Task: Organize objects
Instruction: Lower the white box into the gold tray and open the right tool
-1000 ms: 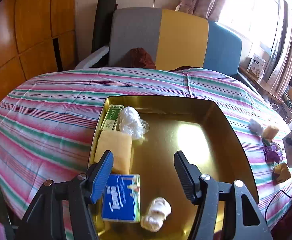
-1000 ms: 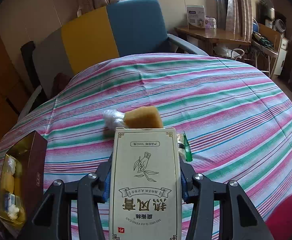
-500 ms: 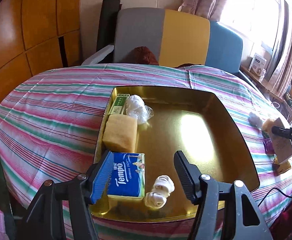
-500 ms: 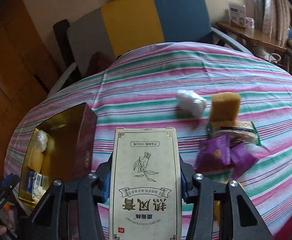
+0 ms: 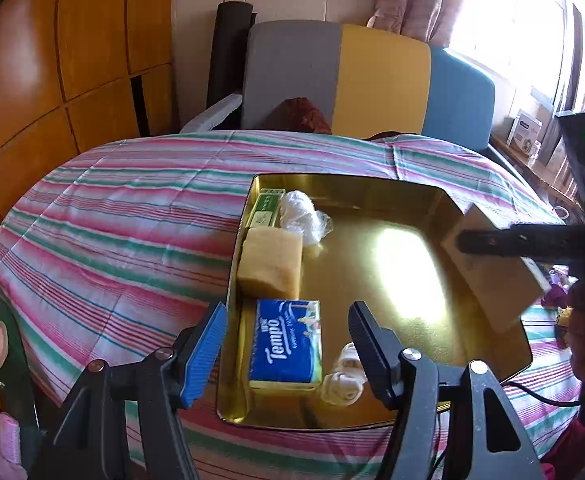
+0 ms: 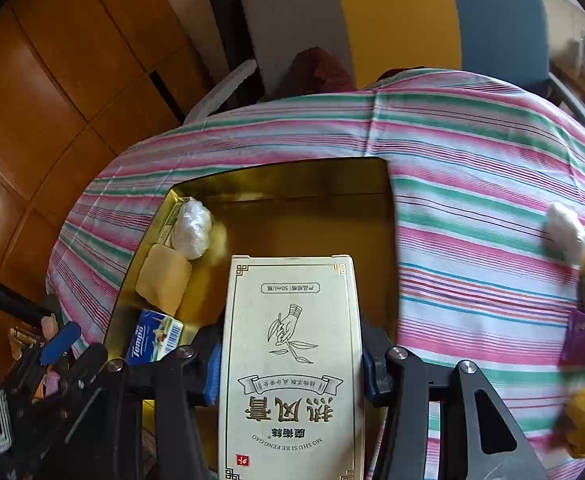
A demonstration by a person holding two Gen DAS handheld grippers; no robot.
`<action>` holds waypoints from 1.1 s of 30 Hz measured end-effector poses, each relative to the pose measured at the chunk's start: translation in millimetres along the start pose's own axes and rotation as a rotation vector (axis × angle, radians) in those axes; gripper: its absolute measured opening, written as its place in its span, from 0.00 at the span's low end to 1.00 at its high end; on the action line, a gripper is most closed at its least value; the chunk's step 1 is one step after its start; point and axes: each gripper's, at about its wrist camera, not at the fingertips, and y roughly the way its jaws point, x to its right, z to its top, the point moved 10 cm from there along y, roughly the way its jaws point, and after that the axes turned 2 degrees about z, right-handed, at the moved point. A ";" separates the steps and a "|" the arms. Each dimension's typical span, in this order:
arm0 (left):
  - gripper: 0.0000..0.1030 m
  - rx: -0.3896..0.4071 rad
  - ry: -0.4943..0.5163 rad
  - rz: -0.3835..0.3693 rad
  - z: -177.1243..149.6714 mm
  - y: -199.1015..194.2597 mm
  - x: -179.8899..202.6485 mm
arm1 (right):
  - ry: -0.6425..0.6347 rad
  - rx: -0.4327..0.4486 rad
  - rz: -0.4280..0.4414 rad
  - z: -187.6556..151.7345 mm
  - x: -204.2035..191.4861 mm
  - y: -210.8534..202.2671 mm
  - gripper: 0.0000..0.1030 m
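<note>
Cream cardboard box with a printed hand-and-leaf emblem (image 6: 292, 360), clamped flat between the jaws of the right gripper (image 6: 290, 364), projects forward over the near edge of the gold metal tray (image 6: 304, 216), positioned for lowering onto the bare floor ahead. Left gripper (image 5: 286, 350) hovers spread and empty above the blue Tempo tissue pack (image 5: 286, 342). Half a second earlier, the box hung beside the tray, above the striped tablecloth (image 6: 472, 184).
</note>
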 end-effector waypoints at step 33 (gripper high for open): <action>0.62 -0.018 -0.121 -0.003 -7.9 7.7 -41.0 | 0.075 -0.022 -0.028 65.8 -46.4 115.2 0.69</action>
